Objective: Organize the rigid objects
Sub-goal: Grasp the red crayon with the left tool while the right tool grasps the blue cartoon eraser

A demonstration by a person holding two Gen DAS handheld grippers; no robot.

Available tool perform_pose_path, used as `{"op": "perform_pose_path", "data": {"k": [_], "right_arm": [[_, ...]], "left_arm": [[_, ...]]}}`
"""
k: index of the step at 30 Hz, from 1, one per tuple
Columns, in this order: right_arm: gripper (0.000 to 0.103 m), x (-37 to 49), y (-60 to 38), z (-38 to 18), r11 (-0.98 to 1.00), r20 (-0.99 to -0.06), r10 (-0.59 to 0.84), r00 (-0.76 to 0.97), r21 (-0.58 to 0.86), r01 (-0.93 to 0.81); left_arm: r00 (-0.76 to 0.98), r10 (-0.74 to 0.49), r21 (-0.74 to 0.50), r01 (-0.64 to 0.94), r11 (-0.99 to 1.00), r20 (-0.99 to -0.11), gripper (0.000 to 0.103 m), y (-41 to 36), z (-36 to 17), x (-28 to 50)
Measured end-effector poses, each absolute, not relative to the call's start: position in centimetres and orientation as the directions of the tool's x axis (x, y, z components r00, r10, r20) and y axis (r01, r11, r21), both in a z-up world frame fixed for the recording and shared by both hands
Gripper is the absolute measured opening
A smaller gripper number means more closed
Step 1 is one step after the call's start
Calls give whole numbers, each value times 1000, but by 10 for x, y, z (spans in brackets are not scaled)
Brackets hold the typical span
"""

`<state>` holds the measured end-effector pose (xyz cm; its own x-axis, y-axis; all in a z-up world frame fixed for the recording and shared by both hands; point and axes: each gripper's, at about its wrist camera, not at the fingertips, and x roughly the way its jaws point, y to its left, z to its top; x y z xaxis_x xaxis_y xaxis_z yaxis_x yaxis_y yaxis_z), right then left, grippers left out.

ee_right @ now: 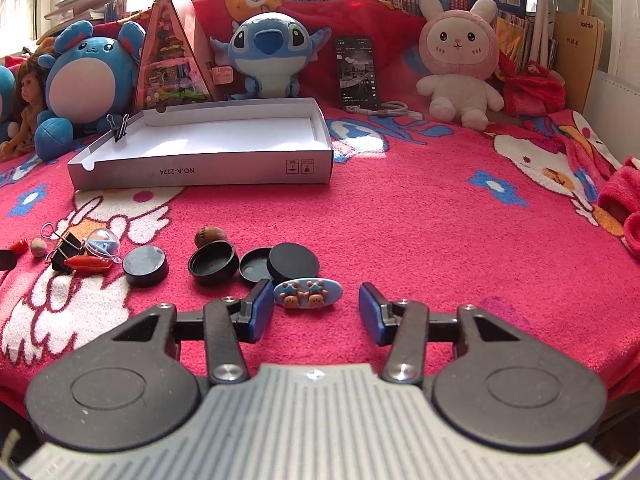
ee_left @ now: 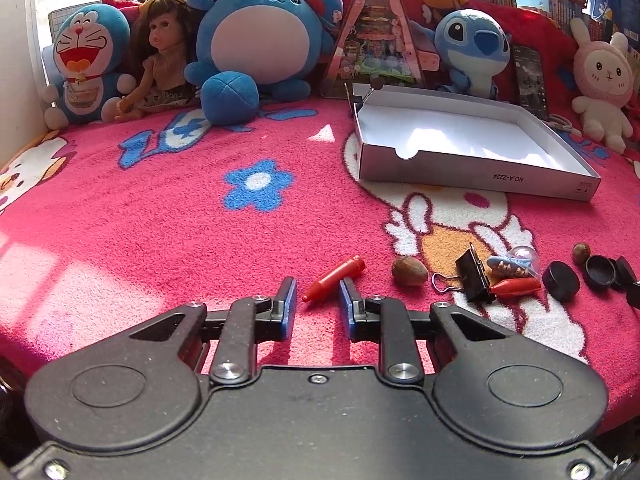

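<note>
An empty white shallow box [ee_left: 476,176] [ee_right: 200,170] lies on the pink blanket. My left gripper [ee_left: 318,286] is open, its tips either side of the near end of a red crayon-like piece [ee_left: 334,278]. To its right lie a brown nut [ee_left: 409,271], a black binder clip [ee_left: 474,276], a second red piece [ee_left: 516,286] and a clear capsule with a blue toy [ee_left: 516,262]. My right gripper [ee_right: 316,296] is open around a blue oval hair clip [ee_right: 308,293]. Black round caps [ee_right: 145,266] [ee_right: 211,261] [ee_right: 294,260] lie just beyond it.
Plush toys line the back: a Doraemon [ee_left: 86,64], a doll [ee_left: 164,52], a blue round plush [ee_left: 260,36], Stitch [ee_right: 266,50] and a pink rabbit [ee_right: 460,60]. A triangular toy box [ee_left: 378,36] and a phone [ee_right: 358,72] stand behind the white box. A binder clip [ee_right: 120,126] grips the box's rim.
</note>
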<state>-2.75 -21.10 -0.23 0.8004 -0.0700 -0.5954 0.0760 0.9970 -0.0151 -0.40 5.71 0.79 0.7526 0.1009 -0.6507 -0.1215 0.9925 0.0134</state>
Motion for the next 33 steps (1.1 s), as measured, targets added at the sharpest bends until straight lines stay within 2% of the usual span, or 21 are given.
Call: {"op": "perform_pose_path", "data": {"k": [3, 8, 13, 15, 17, 19, 27, 32, 33], "right_arm": [[59, -28, -212, -2, 997, -596, -76, 799, -18, 81], [59, -28, -215, -2, 996, -597, -85, 797, -19, 91], [59, -28, -215, -2, 995, -597, -88, 797, -23, 93], [59, -28, -216, -2, 996, -596, -86, 798, -23, 90], [59, -28, -215, -2, 996, -597, -81, 799, -20, 86], [59, -27, -214, -2, 996, -597, -78, 799, -16, 84], [59, -25, -211, -3, 997, -593, -69, 802, -22, 69], [59, -21, -210, -4, 997, -590, -52, 806, -73, 11], [65, -21, -211, -4, 996, -590, -49, 806, -86, -2]], "left_arm": [[752, 119, 21, -138, 990, -649, 24, 61, 8, -3], [747, 159, 51, -166, 985, -645, 33, 65, 8, 0], [750, 163, 45, -175, 984, -641, 34, 68, 8, 2], [757, 143, 31, -160, 987, -637, 38, 68, 10, 2], [767, 113, 6, -141, 990, -631, 47, 66, 11, 0], [772, 93, -6, -124, 992, -629, 51, 62, 11, 1], [780, 140, 79, -116, 990, -610, 51, 48, 2, 9], [786, 122, 86, -87, 992, -606, 51, 47, 0, 12], [788, 120, 91, -82, 993, -604, 51, 47, 0, 13]]}}
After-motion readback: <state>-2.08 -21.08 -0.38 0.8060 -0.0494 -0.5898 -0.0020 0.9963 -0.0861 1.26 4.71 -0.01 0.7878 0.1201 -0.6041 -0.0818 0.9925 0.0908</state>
